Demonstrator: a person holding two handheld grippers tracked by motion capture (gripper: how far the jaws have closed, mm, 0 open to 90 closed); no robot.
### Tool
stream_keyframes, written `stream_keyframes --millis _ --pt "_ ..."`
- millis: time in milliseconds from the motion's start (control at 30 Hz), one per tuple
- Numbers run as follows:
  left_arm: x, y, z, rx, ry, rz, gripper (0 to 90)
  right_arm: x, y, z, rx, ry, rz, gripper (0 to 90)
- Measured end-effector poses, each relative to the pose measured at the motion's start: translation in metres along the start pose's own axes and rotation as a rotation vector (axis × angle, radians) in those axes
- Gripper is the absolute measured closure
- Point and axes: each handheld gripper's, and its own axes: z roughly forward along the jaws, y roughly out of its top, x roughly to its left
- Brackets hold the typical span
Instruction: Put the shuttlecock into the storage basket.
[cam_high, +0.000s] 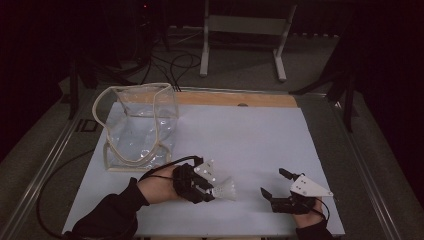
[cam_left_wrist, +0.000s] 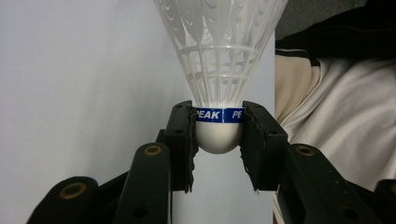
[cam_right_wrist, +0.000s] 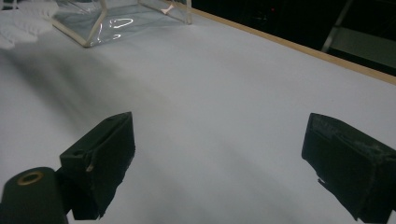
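shuttlecock gripped at its cork by the left gripper

a white plastic shuttlecock (cam_left_wrist: 218, 74) is clamped by the left gripper (cam_left_wrist: 218, 135), whose fingers (cam_left_wrist: 180, 140) are closed on the rounded white cork, one on each side. a blue band runs round the top of the cork; white letters reading "peak" are printed on it, and a second print beside it is cut off by the right-hand finger after "pe". the meshed skirt points away from the gripper. in the high view the shuttlecock (cam_high: 226, 190) is seen at the near middle of the white tabletop (cam_high: 240, 130), skirt towards the right gripper (cam_high: 274, 184). that gripper's fingers (cam_right_wrist: 100, 154) are spread wide with nothing between them. a clear plastic bag (cam_high: 137, 125) with pale trim is stood at the far left of the tabletop, well apart from the shuttlecock.
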Motion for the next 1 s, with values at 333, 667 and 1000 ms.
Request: stream_keyframes --millis 333,667,1000 --pt "0.002 0.003 -0.019 -0.028 0.003 -0.01 67.2 0.0 0.0 0.0 0.001 0.001 0.0 9.7" --pt "0.0 0.006 -0.036 -0.044 0.02 0.003 67.2 0.0 0.0 0.0 0.0 -0.002 -0.004 9.7" --pt "-0.001 0.003 -0.056 -0.066 0.039 0.0 67.2 0.0 0.0 0.0 0.0 -0.003 -0.004 9.7"
